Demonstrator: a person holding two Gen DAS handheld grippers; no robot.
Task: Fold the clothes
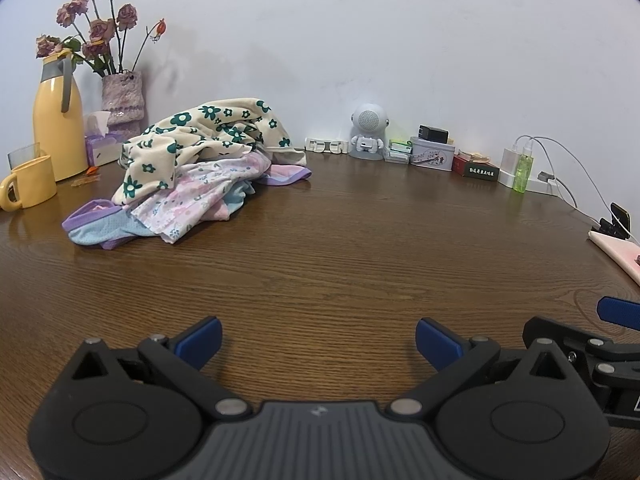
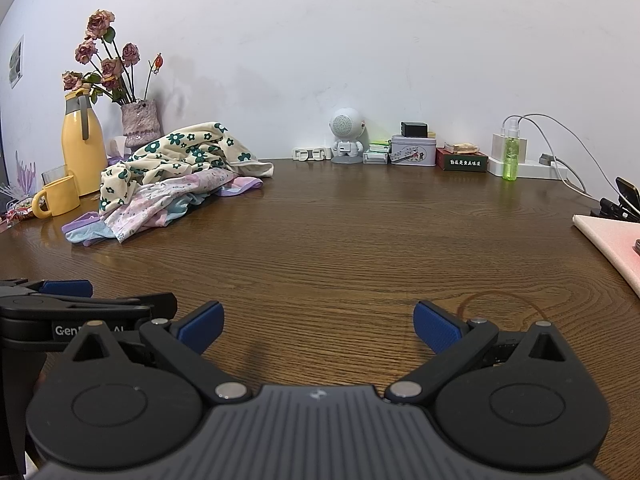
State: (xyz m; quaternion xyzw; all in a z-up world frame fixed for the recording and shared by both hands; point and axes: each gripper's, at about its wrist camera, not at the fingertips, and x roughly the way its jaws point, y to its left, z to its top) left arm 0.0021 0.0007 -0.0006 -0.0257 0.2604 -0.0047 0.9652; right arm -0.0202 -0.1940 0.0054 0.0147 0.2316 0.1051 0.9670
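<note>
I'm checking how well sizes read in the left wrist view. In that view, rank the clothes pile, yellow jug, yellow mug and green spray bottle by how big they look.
1. Clothes pile
2. Yellow jug
3. Yellow mug
4. Green spray bottle

All sit toward the back of the table, so the order looks dependable.

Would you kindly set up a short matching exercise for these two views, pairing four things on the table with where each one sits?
Things:
1. yellow mug
2. flower-print garment
3. green spray bottle
4. astronaut-shaped speaker

Places:
A. on top of the clothes pile
B. far right, by the white charger
C. far left, in front of the yellow jug
D. against the back wall, near the middle

Pairs: 1-C, 2-A, 3-B, 4-D
</note>
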